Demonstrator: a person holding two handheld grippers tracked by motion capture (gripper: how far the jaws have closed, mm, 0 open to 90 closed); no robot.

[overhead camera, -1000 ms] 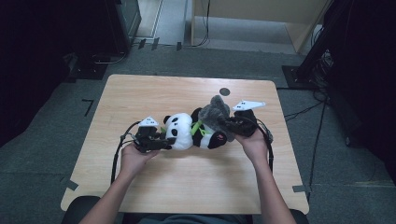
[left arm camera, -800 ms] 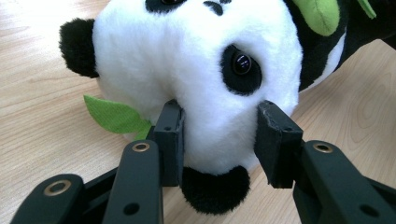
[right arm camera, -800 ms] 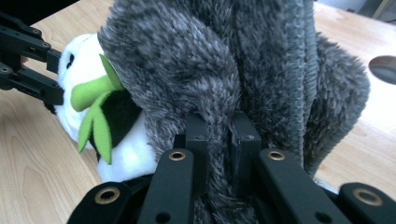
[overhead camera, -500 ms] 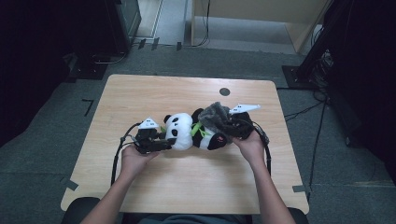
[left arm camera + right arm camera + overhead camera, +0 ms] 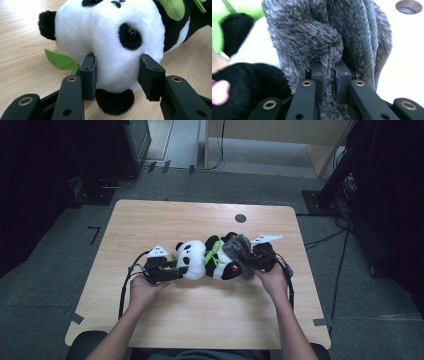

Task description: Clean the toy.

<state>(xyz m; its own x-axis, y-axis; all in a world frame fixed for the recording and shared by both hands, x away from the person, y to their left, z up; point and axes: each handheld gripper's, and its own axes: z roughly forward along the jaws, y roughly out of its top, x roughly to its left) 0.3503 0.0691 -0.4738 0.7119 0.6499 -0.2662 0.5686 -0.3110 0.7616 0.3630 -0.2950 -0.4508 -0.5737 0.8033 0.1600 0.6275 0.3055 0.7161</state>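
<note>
Black two-jaw tool (image 5: 117, 75), brass rivets, white three-cornered plate, black cable

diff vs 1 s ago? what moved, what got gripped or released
The right tongs, shut on the grey fuzzy cloth, came down, lowering the cloth beside the black-and-white plush panda. The left tongs have just been opening, the panda's head between them, one pad apparently clear of it. Left hand, panda and wooden table stayed put.
</note>
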